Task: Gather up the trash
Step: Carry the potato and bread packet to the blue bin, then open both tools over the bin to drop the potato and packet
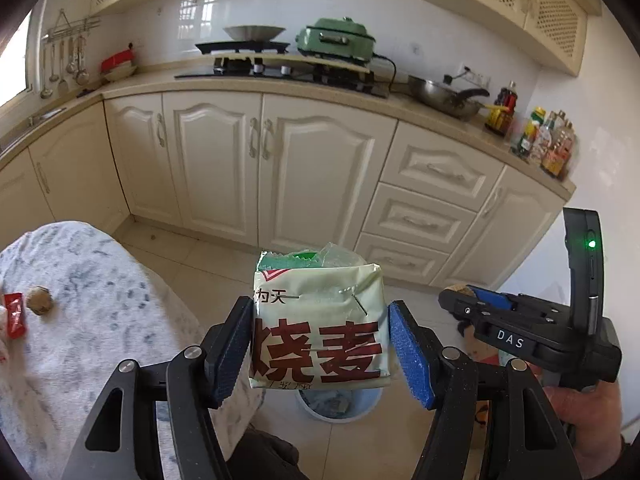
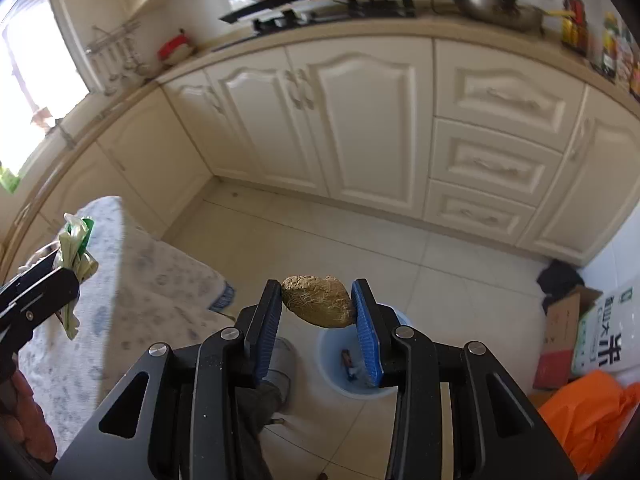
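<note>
**Both grippers loaded above the bin**

Holding a pale green food packet (image 1: 318, 320) with large red Chinese characters, the left gripper (image 1: 320, 344) has its fingers (image 1: 412, 354) about half spread; the left pad lies flat against the packet's side, while the blue right pad meets it near the packet's lower corner. Crumpled green plastic sticks out of the packet's top. Directly below and beyond the fingertips stands a light blue trash bin (image 1: 340, 412) on the tiled floor, partly hidden by the packet.

The right gripper (image 2: 316, 304) has its fingers (image 2: 366, 332) drawn fairly close together, pinching a brown, rough, fibrous lump (image 2: 318, 300) at the tips; it may be a root or a shell, the view does not say. The trash bin (image 2: 332, 364) sits just below and behind those fingers, with a small wrapper visible at its bottom.

To the left of the left gripper's fingers is the bench (image 1: 88, 320), draped in a white cloth with blue-grey speckles. A second brown lump (image 1: 40, 300) and a red wrapper (image 1: 15, 316) lie on it, close together near the frame edge.

To the right of the right fingers, an orange bag (image 2: 588, 416) and a cardboard box (image 2: 560, 320) rest on the floor.
</note>
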{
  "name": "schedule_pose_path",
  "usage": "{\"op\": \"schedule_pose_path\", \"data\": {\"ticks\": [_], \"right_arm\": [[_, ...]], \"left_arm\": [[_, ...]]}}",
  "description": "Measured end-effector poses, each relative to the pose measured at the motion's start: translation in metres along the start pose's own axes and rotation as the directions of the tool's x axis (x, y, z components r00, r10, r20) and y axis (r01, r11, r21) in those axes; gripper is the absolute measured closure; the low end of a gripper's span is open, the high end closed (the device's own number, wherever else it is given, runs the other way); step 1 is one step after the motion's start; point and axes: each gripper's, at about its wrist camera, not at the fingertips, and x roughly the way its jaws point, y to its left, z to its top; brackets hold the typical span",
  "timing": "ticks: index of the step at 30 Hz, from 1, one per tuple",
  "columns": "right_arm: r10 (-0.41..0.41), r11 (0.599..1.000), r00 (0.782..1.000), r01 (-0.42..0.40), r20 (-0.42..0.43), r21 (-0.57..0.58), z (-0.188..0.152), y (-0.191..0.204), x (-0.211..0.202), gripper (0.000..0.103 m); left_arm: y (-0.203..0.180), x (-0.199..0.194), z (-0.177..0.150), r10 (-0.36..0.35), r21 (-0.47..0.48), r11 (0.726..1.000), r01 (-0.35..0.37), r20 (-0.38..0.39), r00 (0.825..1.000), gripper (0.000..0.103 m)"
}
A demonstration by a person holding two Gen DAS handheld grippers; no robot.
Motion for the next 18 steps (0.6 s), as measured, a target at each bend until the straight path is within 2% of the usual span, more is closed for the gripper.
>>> {"op": "schedule_pose_path", "data": {"ticks": [7, 11, 12, 14, 18], "right_arm": [[-0.012, 0.996, 0.996, 0.019, -0.089, 0.083, -0.009, -0.045, 0.042, 0.066], [0.005, 0.993, 0.991, 0.01, -0.132, 0.116, -0.014, -0.06, 0.067, 0.066], [0.012, 0.992, 0.989, 0.006, -0.145, 0.125, -0.015, -0.063, 0.074, 0.066], [0.018, 0.991, 0.986, 0.005, -0.167, 0.134, -0.017, -0.067, 0.087, 0.065], [0.039, 0.985, 0.979, -0.003, -0.202, 0.174, -0.022, -0.076, 0.11, 0.065]], "left_arm": [[-0.016, 0.088, 0.011, -0.073, -0.012, 0.997, 0.072, -0.163, 0.984, 0.04], [-0.024, 0.139, 0.026, -0.092, -0.026, 0.996, 0.088, -0.245, 0.965, 0.04], [-0.025, 0.153, 0.038, -0.089, -0.028, 0.996, 0.085, -0.263, 0.961, 0.04], [-0.023, 0.181, 0.048, -0.1, -0.042, 0.995, 0.092, -0.31, 0.946, 0.04], [-0.024, 0.23, 0.06, -0.109, -0.063, 0.994, 0.092, -0.363, 0.925, 0.04]]}}
